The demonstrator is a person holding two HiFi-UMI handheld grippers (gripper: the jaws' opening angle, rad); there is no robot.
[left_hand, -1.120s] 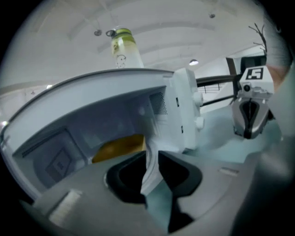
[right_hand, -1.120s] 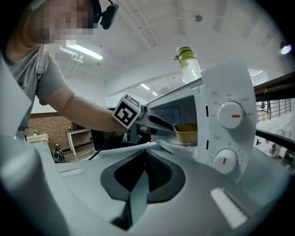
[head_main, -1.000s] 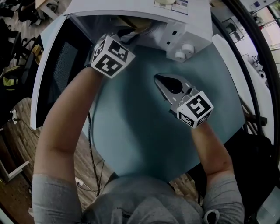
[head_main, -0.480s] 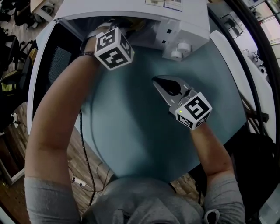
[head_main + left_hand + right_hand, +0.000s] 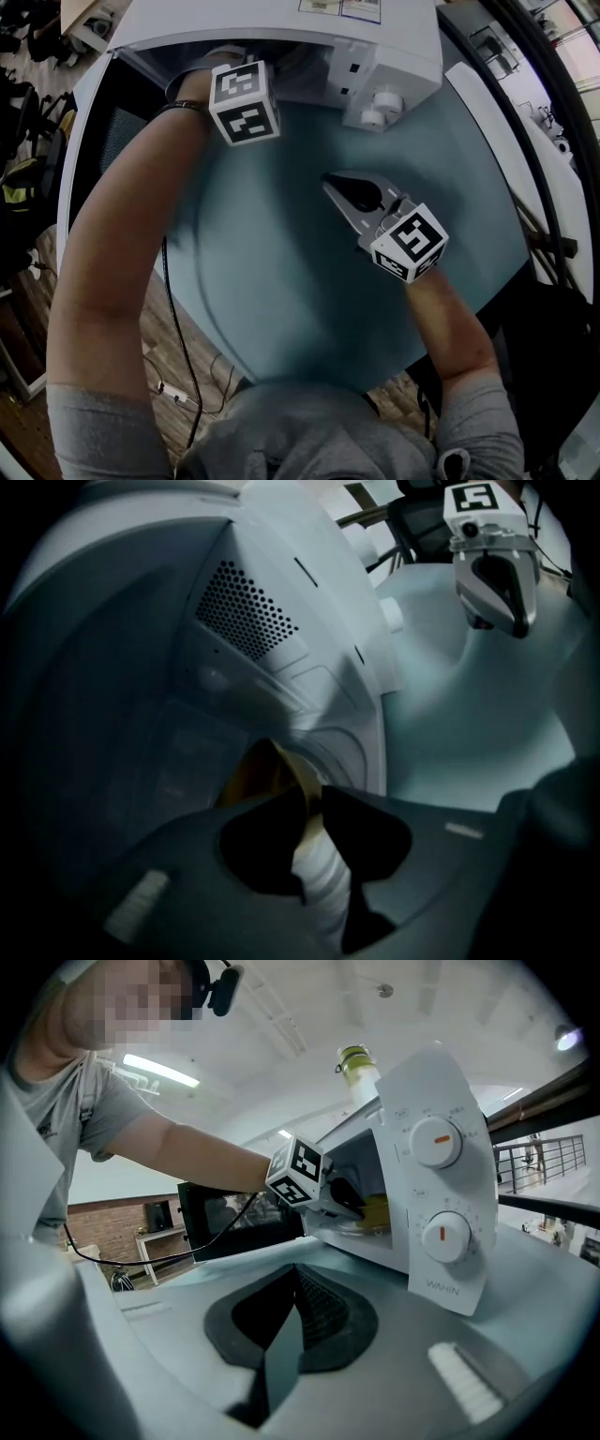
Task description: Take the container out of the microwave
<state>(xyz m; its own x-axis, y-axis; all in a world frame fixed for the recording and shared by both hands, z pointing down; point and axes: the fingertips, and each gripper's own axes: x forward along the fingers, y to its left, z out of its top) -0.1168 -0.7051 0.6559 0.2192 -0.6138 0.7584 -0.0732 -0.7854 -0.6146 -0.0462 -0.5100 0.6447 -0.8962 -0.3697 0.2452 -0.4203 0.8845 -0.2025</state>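
Note:
The white microwave (image 5: pixel 244 21) stands at the table's far edge with its dark door (image 5: pixel 112 159) swung open to the left. A yellowish container (image 5: pixel 377 1211) sits inside the cavity. My left gripper (image 5: pixel 314 803) is reached into the cavity with its jaws close together, and the container (image 5: pixel 267 771) lies just past the tips; I cannot tell whether they touch. From the head camera only its marker cube (image 5: pixel 244 101) shows at the opening. My right gripper (image 5: pixel 334 180) hovers shut and holds nothing over the teal table (image 5: pixel 281 291), in front of the control knobs (image 5: pixel 375 108).
A jar with a lid (image 5: pixel 356 1061) stands on top of the microwave. A black cable (image 5: pixel 173 309) hangs past the table's left edge. Beyond the table's right edge there is a dark railing (image 5: pixel 553 187). The microwave's control panel (image 5: pixel 441 1194) faces my right gripper.
My left gripper has moved forward and deeper into the microwave's opening. The right gripper has stayed almost where it was.

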